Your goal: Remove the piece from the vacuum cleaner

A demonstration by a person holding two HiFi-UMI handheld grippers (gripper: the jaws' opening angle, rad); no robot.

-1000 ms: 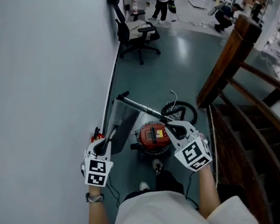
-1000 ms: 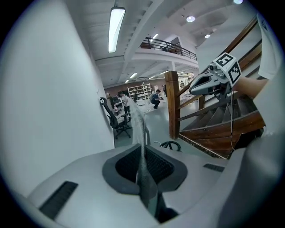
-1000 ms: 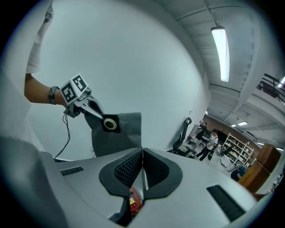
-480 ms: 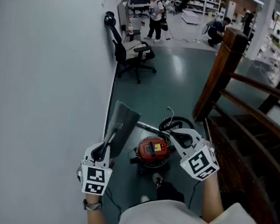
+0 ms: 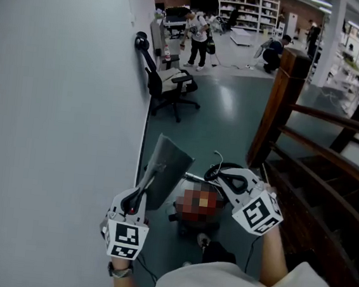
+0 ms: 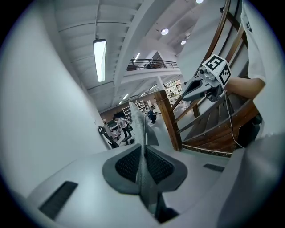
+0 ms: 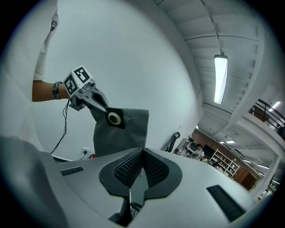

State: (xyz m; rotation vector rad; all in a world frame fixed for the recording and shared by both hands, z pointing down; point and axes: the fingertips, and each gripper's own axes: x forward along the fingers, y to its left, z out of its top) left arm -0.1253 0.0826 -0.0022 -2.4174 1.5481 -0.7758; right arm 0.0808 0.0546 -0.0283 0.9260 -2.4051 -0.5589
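A flat grey dust bag (image 5: 166, 170) hangs in the air beside the white wall, above the red vacuum cleaner (image 5: 197, 206) on the floor. My left gripper (image 5: 145, 180) is shut on the bag's edge. In the left gripper view the bag (image 6: 143, 133) stands edge-on between the pads. The right gripper view shows the bag (image 7: 129, 133) with its cardboard collar and round hole (image 7: 114, 118), held up by the left gripper (image 7: 103, 108). My right gripper (image 5: 219, 176) is shut and holds nothing; it hovers over the vacuum's black hose (image 5: 227, 170).
A white wall (image 5: 57, 95) runs along the left. A black office chair (image 5: 170, 84) stands further along it. A wooden post and stair railing (image 5: 279, 105) border the right side, with steps below. People stand far back. A thin cable (image 5: 145, 260) lies by my feet.
The left gripper has lifted the grey bag up and a little away from the vacuum. The head view has tilted upward. The right gripper has stayed near the hose.
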